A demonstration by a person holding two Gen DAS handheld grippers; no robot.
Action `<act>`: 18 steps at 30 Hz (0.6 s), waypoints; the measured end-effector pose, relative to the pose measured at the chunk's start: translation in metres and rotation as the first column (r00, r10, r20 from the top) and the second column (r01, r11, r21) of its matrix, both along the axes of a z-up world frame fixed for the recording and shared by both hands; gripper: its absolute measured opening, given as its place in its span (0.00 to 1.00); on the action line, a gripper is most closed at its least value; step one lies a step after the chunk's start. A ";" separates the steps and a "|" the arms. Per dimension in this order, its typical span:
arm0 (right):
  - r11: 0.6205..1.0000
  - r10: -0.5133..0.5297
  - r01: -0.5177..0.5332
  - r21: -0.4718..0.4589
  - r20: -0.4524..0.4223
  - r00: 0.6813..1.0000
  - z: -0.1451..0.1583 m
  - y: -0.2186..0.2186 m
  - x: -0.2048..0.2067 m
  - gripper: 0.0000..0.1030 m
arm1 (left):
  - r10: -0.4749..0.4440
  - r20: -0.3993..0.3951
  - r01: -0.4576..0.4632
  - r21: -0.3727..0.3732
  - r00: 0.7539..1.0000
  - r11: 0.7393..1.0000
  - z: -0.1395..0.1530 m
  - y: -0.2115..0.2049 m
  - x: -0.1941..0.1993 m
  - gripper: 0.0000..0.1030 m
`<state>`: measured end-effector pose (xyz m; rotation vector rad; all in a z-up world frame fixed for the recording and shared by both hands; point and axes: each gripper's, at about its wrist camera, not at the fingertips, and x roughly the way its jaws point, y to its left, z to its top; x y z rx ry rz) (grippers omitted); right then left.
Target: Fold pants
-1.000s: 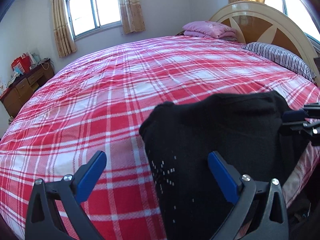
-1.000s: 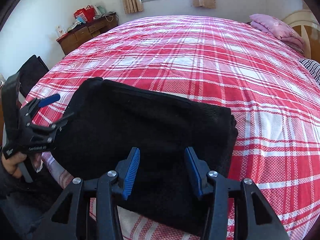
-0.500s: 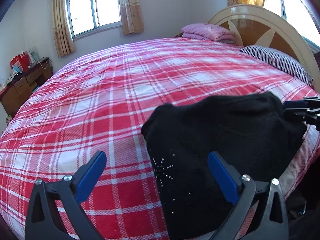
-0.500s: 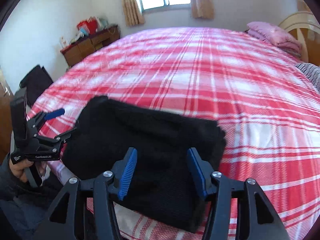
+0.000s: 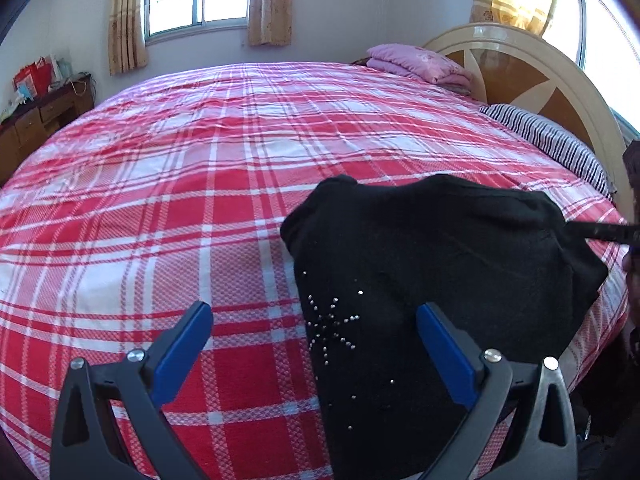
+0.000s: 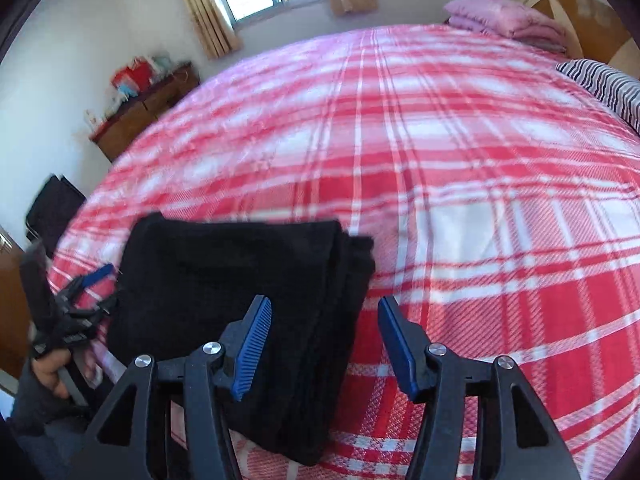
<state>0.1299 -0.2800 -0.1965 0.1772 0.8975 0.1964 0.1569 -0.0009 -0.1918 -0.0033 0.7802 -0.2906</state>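
Note:
The black pants (image 5: 432, 272) lie folded into a compact stack near the front edge of the bed, with a small silver stud pattern on top. They also show in the right wrist view (image 6: 240, 288) with layered folded edges on their right side. My left gripper (image 5: 316, 344) is open and empty, hovering above the pants' left edge. My right gripper (image 6: 324, 344) is open and empty above the stack's right edge. The left gripper also shows in the right wrist view (image 6: 86, 292) at the stack's left side.
The bed has a red and white plaid cover (image 5: 200, 184). A pink folded blanket (image 5: 420, 64) and a striped pillow (image 5: 548, 140) lie by the wooden headboard (image 5: 532, 80). A wooden dresser (image 6: 148, 108) stands by the wall under the window.
Both grippers have pulled back and up from the folded pants. The right gripper has swung to the right, so the stack now sits left of its centre. The pants lie still.

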 end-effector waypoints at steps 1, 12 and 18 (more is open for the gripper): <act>1.000 0.001 -0.001 -0.003 -0.015 1.000 -0.005 0.001 0.002 0.56 | 0.001 -0.006 -0.002 -0.018 1.000 1.000 -0.001 0.002 0.000 1.00; 0.985 0.016 -0.016 0.169 0.000 1.000 -0.020 -0.005 0.005 0.56 | -0.022 -0.009 0.021 -0.081 1.000 0.996 -0.009 -0.001 0.008 1.00; 0.989 0.033 -0.036 0.143 0.029 0.999 -0.022 0.001 0.006 0.53 | -0.041 -0.008 0.040 -0.067 0.999 0.997 -0.010 -0.008 0.013 1.00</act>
